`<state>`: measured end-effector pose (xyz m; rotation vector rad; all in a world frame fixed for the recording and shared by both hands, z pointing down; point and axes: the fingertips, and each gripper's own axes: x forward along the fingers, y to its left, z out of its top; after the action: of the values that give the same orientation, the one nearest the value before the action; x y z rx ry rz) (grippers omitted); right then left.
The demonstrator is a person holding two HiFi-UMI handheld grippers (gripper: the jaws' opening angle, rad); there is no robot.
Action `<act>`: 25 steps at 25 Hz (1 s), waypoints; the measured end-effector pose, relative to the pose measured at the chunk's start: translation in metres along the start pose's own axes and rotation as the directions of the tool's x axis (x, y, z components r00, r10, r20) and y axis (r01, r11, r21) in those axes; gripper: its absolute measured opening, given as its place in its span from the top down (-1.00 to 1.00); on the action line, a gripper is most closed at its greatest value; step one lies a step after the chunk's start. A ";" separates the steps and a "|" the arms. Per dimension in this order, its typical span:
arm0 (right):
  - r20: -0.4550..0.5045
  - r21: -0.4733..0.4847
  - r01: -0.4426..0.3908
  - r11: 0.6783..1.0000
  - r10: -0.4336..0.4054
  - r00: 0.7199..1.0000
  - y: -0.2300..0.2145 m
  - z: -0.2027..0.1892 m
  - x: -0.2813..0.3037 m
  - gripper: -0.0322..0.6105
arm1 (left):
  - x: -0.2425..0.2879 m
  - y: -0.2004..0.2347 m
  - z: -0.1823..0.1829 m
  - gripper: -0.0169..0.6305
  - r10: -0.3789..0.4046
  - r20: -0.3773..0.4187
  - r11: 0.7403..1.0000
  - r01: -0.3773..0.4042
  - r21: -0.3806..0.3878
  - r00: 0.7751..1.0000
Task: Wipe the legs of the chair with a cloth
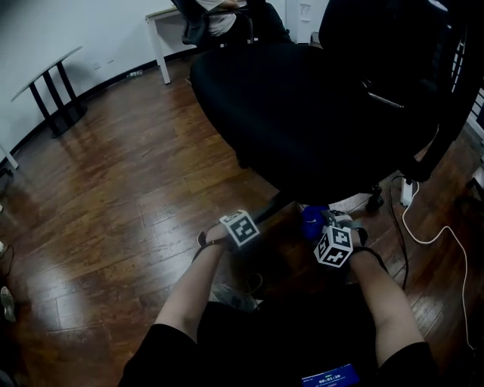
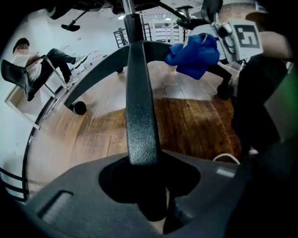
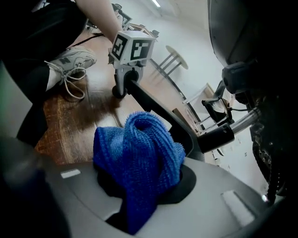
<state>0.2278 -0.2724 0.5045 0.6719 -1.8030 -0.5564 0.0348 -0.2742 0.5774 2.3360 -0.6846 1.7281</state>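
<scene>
The black office chair (image 1: 302, 106) stands over both grippers. My left gripper (image 2: 149, 186) is shut on one black leg (image 2: 139, 102) of its star base, which runs from the jaws up to the centre column. In the head view the left gripper (image 1: 261, 215) reaches under the seat. My right gripper (image 3: 139, 204) is shut on a bunched blue cloth (image 3: 139, 158), which hangs just above another leg (image 3: 158, 111). The cloth (image 2: 193, 56) shows beside the column in the left gripper view, and under the seat edge as a blue patch (image 1: 311, 219). The left gripper (image 3: 125, 83) sits at that leg's far end.
A white cable (image 1: 431, 238) and a power strip (image 1: 406, 193) lie on the wood floor at the right. A caster (image 2: 79, 108) ends a neighbouring leg. My shoe (image 3: 70, 62) rests near the base. A small table (image 1: 53, 75) and a seated person (image 1: 219, 19) are farther back.
</scene>
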 end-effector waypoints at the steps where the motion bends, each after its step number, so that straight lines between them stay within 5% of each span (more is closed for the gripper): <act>1: -0.013 -0.009 -0.008 1.000 0.007 1.000 -0.003 0.002 0.005 0.61 | -0.001 -0.003 -0.006 0.58 -0.015 -0.018 1.000 0.015 -0.020 1.000; 7: -0.081 -0.055 -0.122 0.991 0.117 0.990 0.021 -0.023 -0.003 0.62 | -0.006 -0.009 -0.015 0.56 -0.018 -0.044 0.992 0.012 -0.128 0.999; 13: -0.126 -0.076 -0.238 0.968 0.228 0.966 0.061 -0.067 -0.033 0.63 | -0.008 -0.020 -0.018 0.48 -0.046 -0.062 0.994 0.040 -0.098 0.997; 18: -0.153 -0.092 -0.232 0.968 0.216 0.964 0.040 -0.047 -0.004 0.64 | -0.013 -0.030 -0.025 0.44 -0.094 -0.078 0.991 0.085 -0.107 0.993; 25: -0.066 -0.142 -0.099 0.985 0.090 0.994 -0.060 0.035 0.064 0.64 | -0.012 -0.034 -0.010 0.42 -0.121 -0.030 0.990 0.118 -0.077 0.992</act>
<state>0.1882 -0.3579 0.4979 0.4960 -1.7117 -0.5911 0.0383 -0.2367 0.5744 2.2428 -0.5808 1.6582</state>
